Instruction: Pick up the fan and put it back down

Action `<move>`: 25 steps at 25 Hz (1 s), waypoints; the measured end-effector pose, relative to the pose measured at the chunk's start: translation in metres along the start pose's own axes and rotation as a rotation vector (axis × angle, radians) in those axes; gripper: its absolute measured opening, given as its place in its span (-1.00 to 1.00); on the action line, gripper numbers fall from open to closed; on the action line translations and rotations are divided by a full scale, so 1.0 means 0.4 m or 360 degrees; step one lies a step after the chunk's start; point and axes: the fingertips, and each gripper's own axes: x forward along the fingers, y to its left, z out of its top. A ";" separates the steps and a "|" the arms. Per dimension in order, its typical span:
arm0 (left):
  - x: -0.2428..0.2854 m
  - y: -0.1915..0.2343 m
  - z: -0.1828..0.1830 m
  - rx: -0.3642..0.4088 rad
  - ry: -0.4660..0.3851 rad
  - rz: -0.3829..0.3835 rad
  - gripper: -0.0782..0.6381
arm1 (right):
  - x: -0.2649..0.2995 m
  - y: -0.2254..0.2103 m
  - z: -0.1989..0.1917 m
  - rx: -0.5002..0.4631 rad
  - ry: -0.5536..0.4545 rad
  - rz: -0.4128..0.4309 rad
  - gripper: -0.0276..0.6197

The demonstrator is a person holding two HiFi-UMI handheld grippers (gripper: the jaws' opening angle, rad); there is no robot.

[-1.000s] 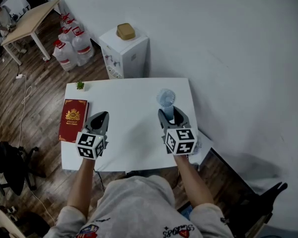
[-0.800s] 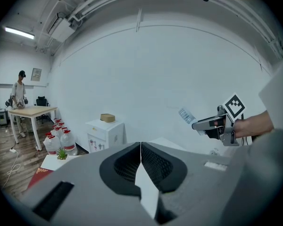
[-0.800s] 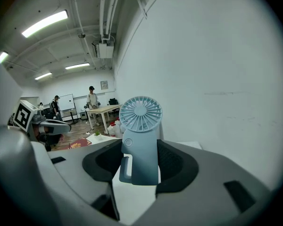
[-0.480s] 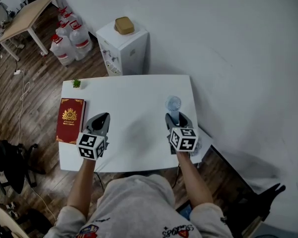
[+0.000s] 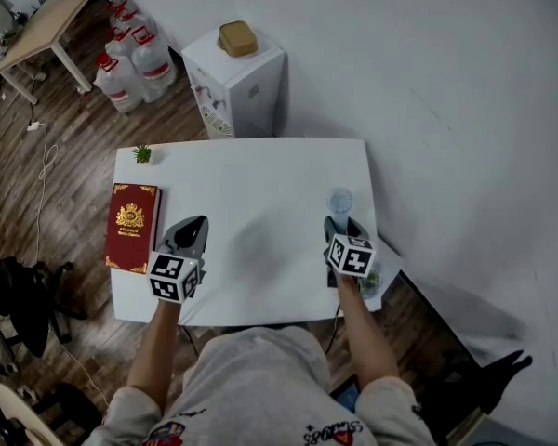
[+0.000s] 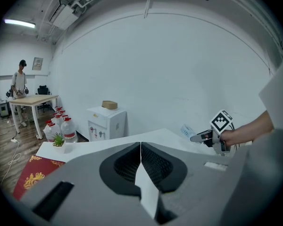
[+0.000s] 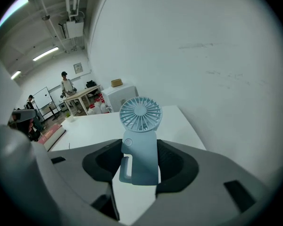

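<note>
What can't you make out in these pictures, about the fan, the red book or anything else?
Fan: in the head view the right gripper covers its handle, so whether its base touches the table is unclear.
Red book: cover print too small in the head view; partly hidden behind the left gripper in its own view.
Tan object on the white cabinet: too small to identify.

In the head view the pale blue plastic hand fan (image 5: 339, 199) shows only its round head; its handle is hidden under the right hand-held gripper (image 5: 338, 223). A greenish thing (image 5: 373, 280) at the right edge of the white counter (image 5: 251, 179) is half covered by that gripper and cannot be identified. The gold crest on the dark red hardcover book (image 5: 130, 240) is too small to read. In the left gripper view, the grey body of the left hand-held gripper (image 6: 140, 146) covers the book's near end.
</note>
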 end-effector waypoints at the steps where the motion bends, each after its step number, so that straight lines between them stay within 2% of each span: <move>1: 0.006 0.007 -0.004 -0.0005 0.0007 0.0003 -0.76 | 0.013 -0.008 -0.002 0.0010 0.0015 -0.0017 -0.24; 16: 0.008 0.067 -0.077 -0.0036 0.0133 0.0045 -0.76 | 0.168 -0.077 -0.110 0.0170 0.0284 -0.0166 -0.24; 25: -0.015 0.067 -0.095 -0.0041 0.0153 0.0068 -0.76 | 0.190 -0.073 -0.152 0.0109 0.0385 -0.0192 -0.24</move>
